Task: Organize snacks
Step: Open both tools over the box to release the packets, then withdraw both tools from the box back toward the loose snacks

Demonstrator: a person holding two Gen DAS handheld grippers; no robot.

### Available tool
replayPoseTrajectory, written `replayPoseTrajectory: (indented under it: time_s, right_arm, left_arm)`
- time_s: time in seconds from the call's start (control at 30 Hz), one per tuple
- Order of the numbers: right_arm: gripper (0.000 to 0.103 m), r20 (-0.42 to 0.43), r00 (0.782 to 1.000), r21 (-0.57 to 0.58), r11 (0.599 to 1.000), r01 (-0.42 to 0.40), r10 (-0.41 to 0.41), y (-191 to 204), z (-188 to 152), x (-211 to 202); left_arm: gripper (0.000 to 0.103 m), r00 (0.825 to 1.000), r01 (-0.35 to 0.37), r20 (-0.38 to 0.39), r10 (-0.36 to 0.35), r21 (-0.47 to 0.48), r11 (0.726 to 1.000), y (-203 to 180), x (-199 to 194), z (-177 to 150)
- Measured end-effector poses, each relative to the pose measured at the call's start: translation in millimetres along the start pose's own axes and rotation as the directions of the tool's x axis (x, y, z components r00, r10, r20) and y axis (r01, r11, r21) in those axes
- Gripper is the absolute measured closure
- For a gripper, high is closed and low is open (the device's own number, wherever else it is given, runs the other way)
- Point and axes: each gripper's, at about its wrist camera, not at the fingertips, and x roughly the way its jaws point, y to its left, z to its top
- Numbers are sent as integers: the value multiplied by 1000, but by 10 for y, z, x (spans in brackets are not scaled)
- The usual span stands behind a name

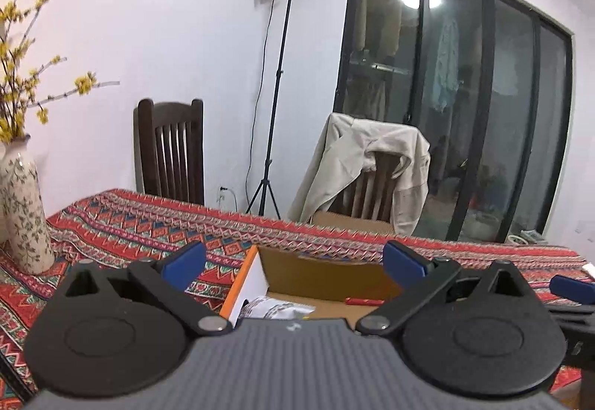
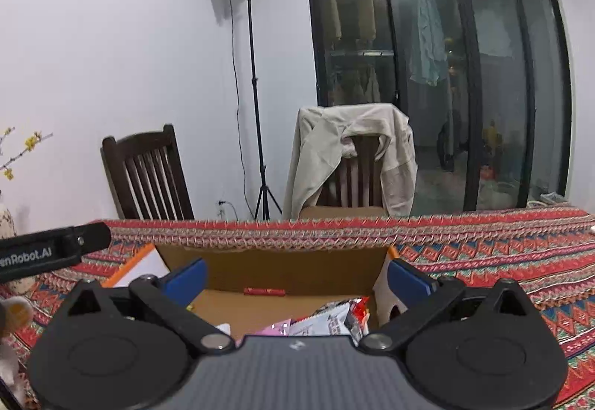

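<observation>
An open cardboard box (image 1: 319, 270) with orange-edged flaps stands on the patterned tablecloth. In the left wrist view a white snack packet (image 1: 275, 307) and a red strip (image 1: 364, 301) lie inside it. My left gripper (image 1: 295, 261) hovers over the box's near side, open, blue pads spread wide with nothing between them. In the right wrist view the same box (image 2: 290, 268) holds several snack packets (image 2: 327, 322), pink, white and red. My right gripper (image 2: 297, 279) is open above them and holds nothing. The right gripper's blue pad (image 1: 571, 289) shows at the right edge of the left wrist view.
A flowered vase (image 1: 26, 212) with yellow-blossom branches stands at the table's left. Two dark wooden chairs (image 1: 171, 149) sit behind the table, one draped with a beige jacket (image 1: 357, 164). A light stand (image 1: 275, 93) and dark glass doors (image 1: 465, 93) are beyond. The left gripper's arm (image 2: 48, 252) enters the right wrist view at left.
</observation>
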Motion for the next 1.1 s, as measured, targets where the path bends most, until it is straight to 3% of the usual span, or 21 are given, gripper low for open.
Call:
replayPoseTrajectory:
  time_s: [0.27, 0.5, 0.77, 1.1]
  right_arm:
    - [0, 7, 1000, -26, 1000, -7, 7, -109, -32, -448]
    - [0, -34, 999, -40, 999, -1, 0, -329, -299, -808]
    - [0, -118, 993, -73, 997, 0, -9, -547, -634, -1037]
    - [0, -217, 976, -60, 998, -19, 5, -718, -943, -1047]
  left_arm:
    - [0, 999, 50, -13, -50, 20, 999, -24, -448, -45]
    - [0, 995, 82, -58, -78, 57, 995, 40, -719, -254]
    - [0, 983, 104, -160, -91, 78, 991, 161, -739, -586]
    - [0, 980, 98, -180, -86, 60, 993, 280, -632, -886]
